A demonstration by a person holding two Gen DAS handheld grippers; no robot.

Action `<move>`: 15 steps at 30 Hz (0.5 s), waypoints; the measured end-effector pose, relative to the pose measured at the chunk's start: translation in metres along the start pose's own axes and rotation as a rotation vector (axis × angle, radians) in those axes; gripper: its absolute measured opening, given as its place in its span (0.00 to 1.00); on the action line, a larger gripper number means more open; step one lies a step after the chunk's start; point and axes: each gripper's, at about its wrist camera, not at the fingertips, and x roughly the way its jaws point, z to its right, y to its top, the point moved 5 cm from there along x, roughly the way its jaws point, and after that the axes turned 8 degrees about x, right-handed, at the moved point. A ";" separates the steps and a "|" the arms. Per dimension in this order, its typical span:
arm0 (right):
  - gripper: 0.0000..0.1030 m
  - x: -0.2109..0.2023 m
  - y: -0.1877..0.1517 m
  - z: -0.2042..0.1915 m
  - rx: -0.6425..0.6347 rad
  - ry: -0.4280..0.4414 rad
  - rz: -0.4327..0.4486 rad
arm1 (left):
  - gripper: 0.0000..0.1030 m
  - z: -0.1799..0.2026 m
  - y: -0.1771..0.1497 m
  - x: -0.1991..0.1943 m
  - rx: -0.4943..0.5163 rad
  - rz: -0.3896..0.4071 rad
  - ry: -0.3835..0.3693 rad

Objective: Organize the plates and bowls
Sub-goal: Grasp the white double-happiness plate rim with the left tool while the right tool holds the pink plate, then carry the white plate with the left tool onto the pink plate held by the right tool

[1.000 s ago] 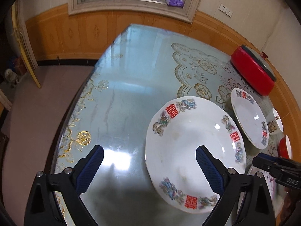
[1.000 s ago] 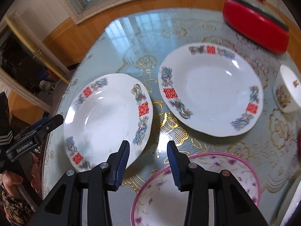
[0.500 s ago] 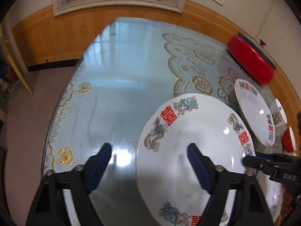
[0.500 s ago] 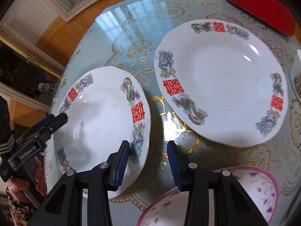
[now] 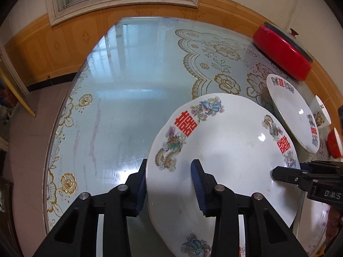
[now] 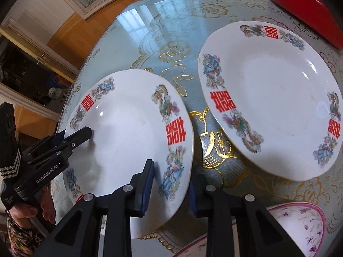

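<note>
A white plate with red characters and dragon motifs (image 5: 227, 156) lies on the glass table, also in the right wrist view (image 6: 128, 141). My left gripper (image 5: 169, 184) straddles its left rim, one finger outside, one over the plate face, with a gap at the pads. My right gripper (image 6: 170, 187) straddles the opposite rim the same way. A second matching plate (image 6: 276, 98) lies to the right, also in the left wrist view (image 5: 293, 115). A pink-rimmed floral bowl (image 6: 300, 229) sits near the right gripper.
A red lidded pan (image 5: 283, 51) stands at the table's far right edge. A small white bowl (image 5: 321, 113) and a red bowl (image 5: 334, 143) sit beyond the second plate. The table's (image 5: 128, 81) left edge drops to the floor.
Both grippers moved in onto the near plate from opposite sides. The left jaws narrowed from wide open to a rim-width gap; the right gripper came to straddle the rim.
</note>
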 end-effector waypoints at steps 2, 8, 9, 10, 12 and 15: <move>0.27 0.000 0.001 -0.001 -0.003 -0.003 -0.002 | 0.37 0.000 0.002 0.000 -0.003 0.004 -0.005; 0.27 0.001 0.000 -0.003 -0.015 -0.018 -0.014 | 0.38 0.003 0.001 -0.003 0.048 0.015 0.035; 0.27 0.003 0.000 -0.005 -0.017 -0.020 -0.015 | 0.37 0.003 0.000 -0.004 0.053 0.018 0.043; 0.27 0.003 0.000 -0.007 -0.023 -0.022 -0.015 | 0.37 0.002 -0.001 -0.005 0.059 0.019 0.054; 0.27 0.003 -0.001 -0.011 -0.034 -0.027 -0.014 | 0.37 0.003 -0.004 -0.007 0.070 0.021 0.069; 0.27 0.005 -0.006 -0.014 -0.029 -0.029 -0.020 | 0.37 0.002 -0.010 -0.010 0.072 0.019 0.070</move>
